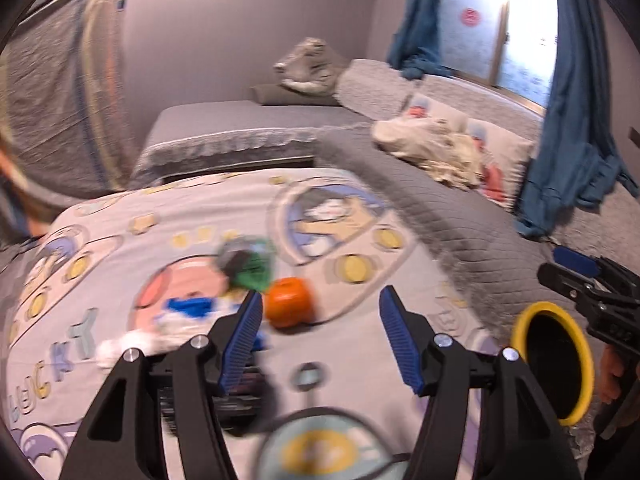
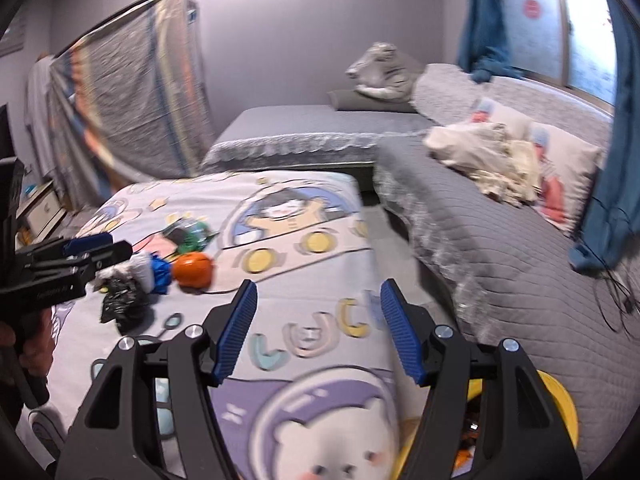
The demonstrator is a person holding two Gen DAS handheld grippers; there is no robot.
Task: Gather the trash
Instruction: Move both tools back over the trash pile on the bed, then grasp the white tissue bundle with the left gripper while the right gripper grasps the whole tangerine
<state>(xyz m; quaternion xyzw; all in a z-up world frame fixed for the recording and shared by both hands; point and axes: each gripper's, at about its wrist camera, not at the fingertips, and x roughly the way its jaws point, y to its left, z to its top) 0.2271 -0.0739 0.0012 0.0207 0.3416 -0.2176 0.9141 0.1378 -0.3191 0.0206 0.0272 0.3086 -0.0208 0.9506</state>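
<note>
Trash on the bedspread [image 2: 320,216]: one orange piece [image 2: 193,270], one green [image 2: 193,239], one black [image 2: 122,302].

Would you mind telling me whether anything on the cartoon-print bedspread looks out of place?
Yes: a cluster of litter sits on the bedspread, an orange crumpled piece, a green wrapper, a blue-and-white scrap and a black plastic bag. Rubbish doesn't belong on bedding. Both grippers are open and hold nothing.

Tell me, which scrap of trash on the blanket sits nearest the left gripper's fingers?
The orange piece, just ahead of the open left gripper. The green wrapper and blue scrap lie farther off.
</note>
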